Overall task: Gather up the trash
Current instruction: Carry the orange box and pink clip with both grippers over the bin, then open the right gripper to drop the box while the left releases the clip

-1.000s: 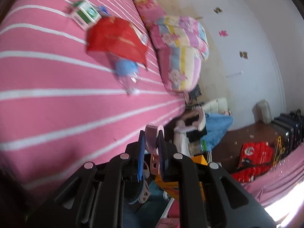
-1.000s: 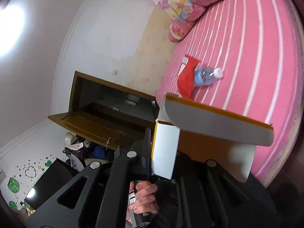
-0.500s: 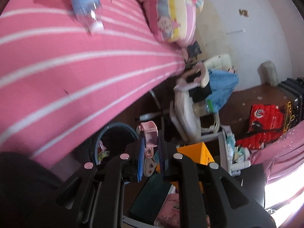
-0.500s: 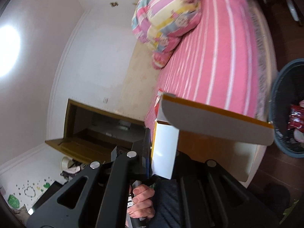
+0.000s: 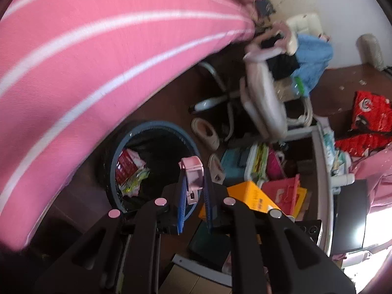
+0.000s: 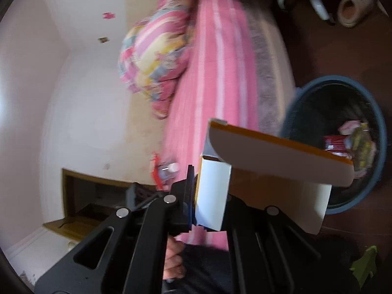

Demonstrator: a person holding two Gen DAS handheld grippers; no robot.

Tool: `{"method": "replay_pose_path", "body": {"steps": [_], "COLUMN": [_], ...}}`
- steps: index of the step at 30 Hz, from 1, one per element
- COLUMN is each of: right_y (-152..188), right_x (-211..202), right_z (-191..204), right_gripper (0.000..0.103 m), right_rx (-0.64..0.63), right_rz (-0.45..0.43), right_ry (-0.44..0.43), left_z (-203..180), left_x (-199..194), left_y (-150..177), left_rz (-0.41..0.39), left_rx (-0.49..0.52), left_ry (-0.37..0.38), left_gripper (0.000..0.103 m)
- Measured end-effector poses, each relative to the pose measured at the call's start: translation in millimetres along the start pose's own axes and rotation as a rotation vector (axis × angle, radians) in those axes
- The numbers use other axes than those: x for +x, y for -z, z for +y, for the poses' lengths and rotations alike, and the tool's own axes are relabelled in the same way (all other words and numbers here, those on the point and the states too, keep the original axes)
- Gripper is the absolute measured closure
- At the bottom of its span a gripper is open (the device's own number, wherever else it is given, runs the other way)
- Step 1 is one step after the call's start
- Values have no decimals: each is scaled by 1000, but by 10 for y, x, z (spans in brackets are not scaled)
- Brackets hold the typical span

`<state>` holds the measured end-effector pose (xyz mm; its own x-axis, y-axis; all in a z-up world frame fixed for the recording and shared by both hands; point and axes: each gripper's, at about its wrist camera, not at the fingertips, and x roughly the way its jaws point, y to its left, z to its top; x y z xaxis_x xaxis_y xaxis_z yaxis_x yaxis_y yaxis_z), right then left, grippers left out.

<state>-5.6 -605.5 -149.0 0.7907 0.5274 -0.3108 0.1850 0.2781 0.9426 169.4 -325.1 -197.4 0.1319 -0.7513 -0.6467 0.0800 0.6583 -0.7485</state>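
Pink plastic gadget (image 5: 191, 176) sits pinched in the left gripper (image 5: 193, 183), poised above the blue-rimmed bin (image 5: 117, 156) beside the bed (image 5: 73, 61). Right gripper (image 6: 210, 191) clamps an open cardboard box (image 6: 269, 161) near the same bin — the drop-off step, I judge. Next: centre over the opening, then release.

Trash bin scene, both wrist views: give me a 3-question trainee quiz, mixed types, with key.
1. True or false: the left gripper holds a small pink device.
2. The right gripper grips: A) plastic bottle B) open cardboard box C) slipper.
3. Fill in: the trash bin stands on the floor beside the pink striped ___.

Key: 1 true; 2 B; 3 bed.
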Motion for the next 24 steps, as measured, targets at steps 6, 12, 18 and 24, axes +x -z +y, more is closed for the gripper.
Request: {"method": "replay_pose_path", "body": {"steps": [6, 12, 18, 24], "right_y": [-91, -188, -186, -164], "right_x": [105, 239, 249, 286], "right_z": [-252, -399, -501, -523], "right_gripper": [97, 90, 31, 18], "right_rx": [-11, -34, 5, 28], "right_rz": [-13, -14, -30, 2], "right_ry": [149, 251, 324, 380], "left_z": [35, 108, 95, 107], "left_x": [534, 905, 917, 812], "left_y": [-114, -134, -135, -146], "left_rz": [111, 201, 210, 191], "left_rx": [30, 20, 14, -11], "left_ry": [-31, -46, -26, 2], "left_gripper": [90, 83, 48, 41]}}
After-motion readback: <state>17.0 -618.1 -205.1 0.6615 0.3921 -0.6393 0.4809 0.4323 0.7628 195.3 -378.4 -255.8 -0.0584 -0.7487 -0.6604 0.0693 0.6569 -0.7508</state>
